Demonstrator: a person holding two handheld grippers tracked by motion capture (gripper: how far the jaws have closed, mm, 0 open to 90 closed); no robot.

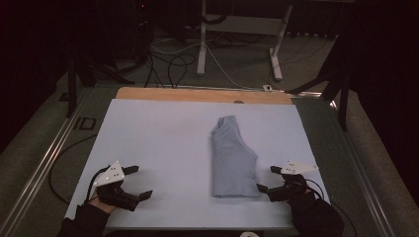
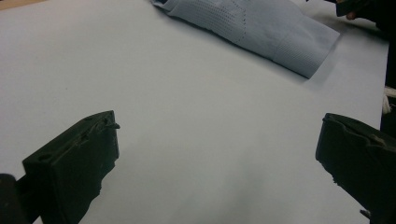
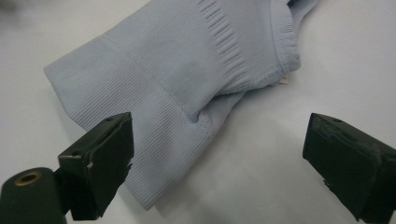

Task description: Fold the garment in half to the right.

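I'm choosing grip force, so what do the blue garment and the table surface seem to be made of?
The garment looks like soft knitted fabric, matte: ribbed bands at the hem and rows of small holes in the weave show. The table surface appears to be a smooth, pale, matte sheet, with a wooden edge at the far side; its exact material is unclear.

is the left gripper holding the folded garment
No, the left gripper has its jaws spread open over bare white table, well apart from the folded light blue garment.
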